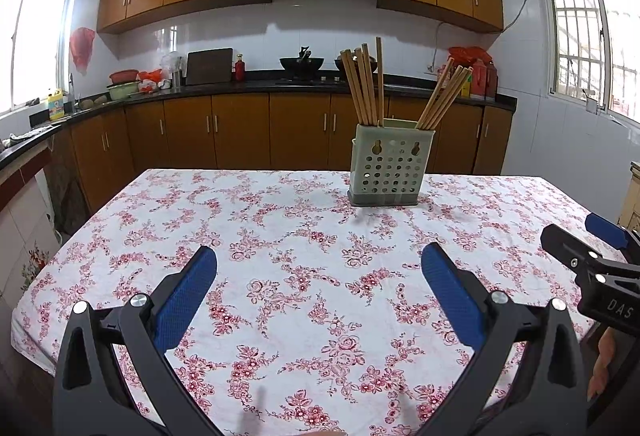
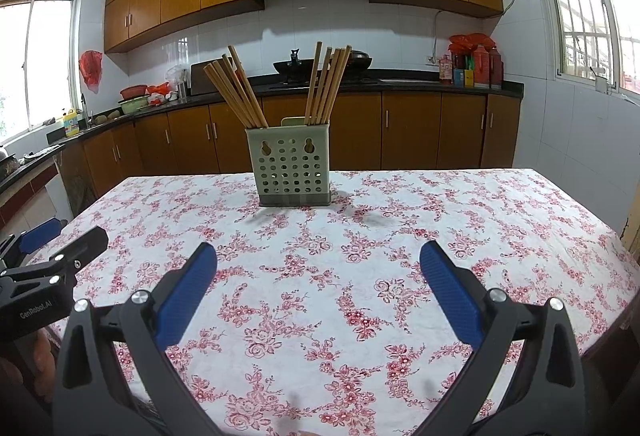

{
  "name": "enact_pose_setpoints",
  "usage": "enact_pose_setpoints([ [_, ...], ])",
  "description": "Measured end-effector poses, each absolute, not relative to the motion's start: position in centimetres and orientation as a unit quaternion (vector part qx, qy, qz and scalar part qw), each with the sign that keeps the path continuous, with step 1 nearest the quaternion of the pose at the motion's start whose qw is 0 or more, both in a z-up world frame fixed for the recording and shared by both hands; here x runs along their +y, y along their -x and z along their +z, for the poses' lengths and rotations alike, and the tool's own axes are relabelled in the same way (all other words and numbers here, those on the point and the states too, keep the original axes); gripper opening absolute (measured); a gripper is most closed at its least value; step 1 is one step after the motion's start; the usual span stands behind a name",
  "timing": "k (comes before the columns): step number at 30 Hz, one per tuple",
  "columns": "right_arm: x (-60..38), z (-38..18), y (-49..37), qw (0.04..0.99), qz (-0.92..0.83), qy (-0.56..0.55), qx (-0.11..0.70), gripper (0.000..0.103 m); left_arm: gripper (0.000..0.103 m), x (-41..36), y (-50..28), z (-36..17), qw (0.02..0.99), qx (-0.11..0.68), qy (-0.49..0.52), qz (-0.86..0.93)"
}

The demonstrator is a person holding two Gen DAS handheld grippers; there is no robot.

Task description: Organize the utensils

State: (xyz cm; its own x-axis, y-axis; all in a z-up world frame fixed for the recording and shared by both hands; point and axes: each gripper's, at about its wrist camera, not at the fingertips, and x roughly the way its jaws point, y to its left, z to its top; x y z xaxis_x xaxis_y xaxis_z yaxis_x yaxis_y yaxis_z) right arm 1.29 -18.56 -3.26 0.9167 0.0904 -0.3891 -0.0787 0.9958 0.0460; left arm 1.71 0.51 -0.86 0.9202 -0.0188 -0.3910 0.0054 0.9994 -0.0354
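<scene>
Two wrist views of a kitchen table covered in a floral cloth. We see the left gripper and the right gripper both released, jaws spread wide with nothing between the blue pads; each hovers above the near half of the cloth, well apart from the holder.

The task's things, wooden chopsticks, stand far along the table in a pale green perforated holder (two keyhole slots mark its facing wall). From the left wrist view, one bundle rises nearly upright from the left compartment, and a second bundle leans out to the right from the right compartment. A tab rises between the two bundles at the top edge; we take it to be part of a divider, though the inside is hidden. No loose utensil shows on the cloth.

On handling, we judge the chopsticks to be light, stiff and smooth, apt to roll or to twist in a pinch. The upper shafts, clear of the rim, offer the best hold; a grip across several at once may fan them out. The holder looks like thin plastic, light enough to tip or slide if a stick is drawn sideways (a darker base tray sits under it), so we would pull straight up along the shaft.
</scene>
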Motion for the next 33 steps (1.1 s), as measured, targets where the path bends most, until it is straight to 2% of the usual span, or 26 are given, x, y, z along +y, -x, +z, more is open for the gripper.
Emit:
enact_pose_setpoints([
  [33,-18.85,-3.31,-1.19,0.979,0.044,-0.016,0.201,0.099,0.101,0.47,-1.73,-0.97,0.979,0.201,0.019,-0.005],
])
